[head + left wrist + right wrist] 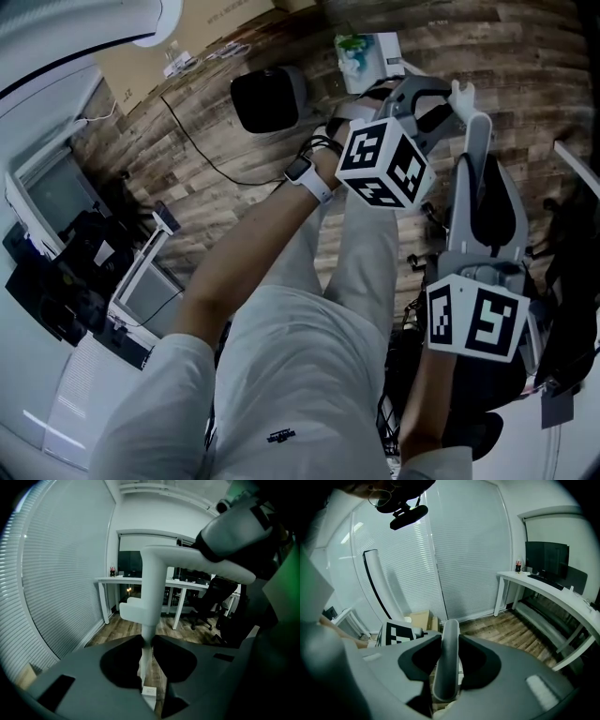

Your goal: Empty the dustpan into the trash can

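Just gray handle [448, 677] in R claw [448, 641], rest unseen.

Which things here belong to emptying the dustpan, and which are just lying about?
Job: long handle, gripped by left gripper and right gripper; black trash can. The pan itself isn't visible.
Lying about: green-and-white packet, cardboard box, black cable.

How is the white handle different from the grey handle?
The white handle is pale and narrows to a thin stem where the left gripper pinches it. The grey handle is darker and looks thick where the right gripper clamps it. Both are long handles, each held by one gripper.
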